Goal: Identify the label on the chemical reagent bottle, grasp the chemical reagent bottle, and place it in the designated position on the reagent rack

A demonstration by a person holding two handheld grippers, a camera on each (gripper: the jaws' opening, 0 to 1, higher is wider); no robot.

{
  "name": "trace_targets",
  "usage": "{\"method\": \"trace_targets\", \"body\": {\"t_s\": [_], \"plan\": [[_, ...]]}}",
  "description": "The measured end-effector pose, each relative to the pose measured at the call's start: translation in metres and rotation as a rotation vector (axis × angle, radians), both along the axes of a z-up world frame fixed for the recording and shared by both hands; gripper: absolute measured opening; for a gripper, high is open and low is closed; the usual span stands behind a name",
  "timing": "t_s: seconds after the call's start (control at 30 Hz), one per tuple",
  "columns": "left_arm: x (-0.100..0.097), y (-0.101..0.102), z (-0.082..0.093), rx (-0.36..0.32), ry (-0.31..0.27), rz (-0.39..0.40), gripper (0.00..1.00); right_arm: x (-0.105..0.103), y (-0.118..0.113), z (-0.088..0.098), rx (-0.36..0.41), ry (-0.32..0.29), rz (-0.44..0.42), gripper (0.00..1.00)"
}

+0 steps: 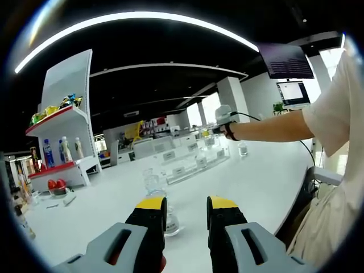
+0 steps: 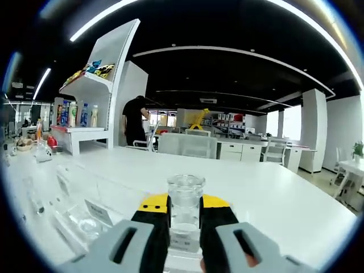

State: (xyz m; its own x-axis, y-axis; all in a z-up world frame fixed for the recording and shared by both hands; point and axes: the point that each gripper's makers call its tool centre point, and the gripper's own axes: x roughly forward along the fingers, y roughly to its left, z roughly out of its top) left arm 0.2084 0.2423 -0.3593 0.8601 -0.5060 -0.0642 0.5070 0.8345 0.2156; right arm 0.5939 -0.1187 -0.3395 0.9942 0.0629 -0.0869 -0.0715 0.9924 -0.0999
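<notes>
Reagent bottle (image 2: 185,213), clear glass, stands upright between our right gripper (image 2: 185,219) jaws, which clamp it at the body so it rides level toward the clear rack (image 2: 85,219) just left of it. Our left gripper (image 1: 186,219) hangs unclenched over the white table (image 1: 256,187), gripping nothing, with a second glass bottle (image 1: 154,185) just ahead.

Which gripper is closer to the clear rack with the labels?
Right. The right gripper, shut on a reagent bottle, is right over the reagent rack. The left gripper sits nearer the person, far from the rack.
</notes>
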Motion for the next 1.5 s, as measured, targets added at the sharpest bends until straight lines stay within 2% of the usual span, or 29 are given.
{"method": "trace_targets", "body": {"t_s": [1.03,1.17,1.5], "plan": [[0.0,-0.003,-0.001,0.003,0.001,-0.004,0.29,0.0,-0.003,-0.01,0.036,0.03,0.007,0.19],[0.0,-0.003,-0.001,0.002,0.0,-0.004,0.29,-0.003,0.0,-0.01,0.027,0.034,0.02,0.2],[0.0,-0.003,-0.002,0.001,0.007,-0.008,0.29,-0.007,0.0,-0.011,0.058,0.041,0.031,0.22]]}}
